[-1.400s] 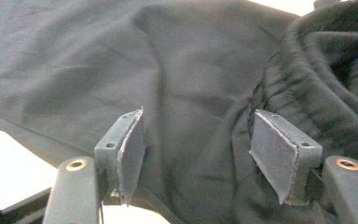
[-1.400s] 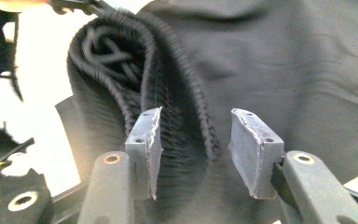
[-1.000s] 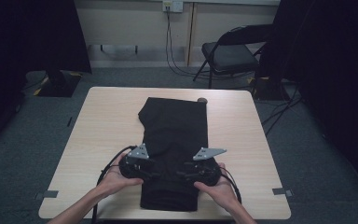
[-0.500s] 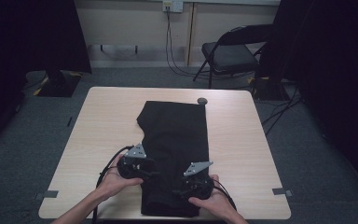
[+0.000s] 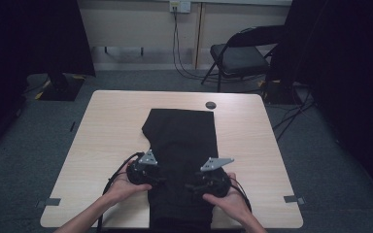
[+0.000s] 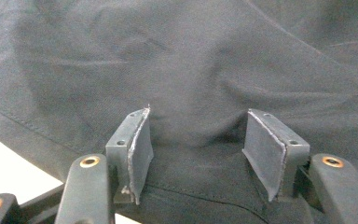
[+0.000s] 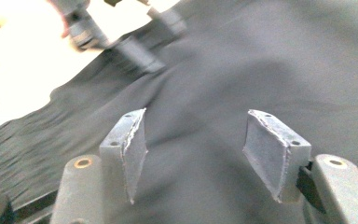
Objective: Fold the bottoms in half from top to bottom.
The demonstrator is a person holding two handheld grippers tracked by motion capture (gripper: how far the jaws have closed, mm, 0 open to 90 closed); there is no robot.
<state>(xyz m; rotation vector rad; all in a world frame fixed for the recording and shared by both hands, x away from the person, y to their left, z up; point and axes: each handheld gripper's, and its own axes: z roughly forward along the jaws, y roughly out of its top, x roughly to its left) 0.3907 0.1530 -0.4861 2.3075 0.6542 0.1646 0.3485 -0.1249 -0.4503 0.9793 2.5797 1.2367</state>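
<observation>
Right tongs [image 5: 193, 186] shifted, reopened, left tongs [image 5: 158, 178] agape, black trousers [image 5: 184, 145]

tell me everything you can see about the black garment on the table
The black garment looks like folded trousers of matte woven cloth, lying flat and lengthwise down the middle of the light wooden table, its near end reaching the table's front edge. A stitched seam runs along one edge, and soft wrinkles cross the surface. The left claw and right claw sit over its near part, jaws apart with cloth between them, pads not pressing.
</observation>
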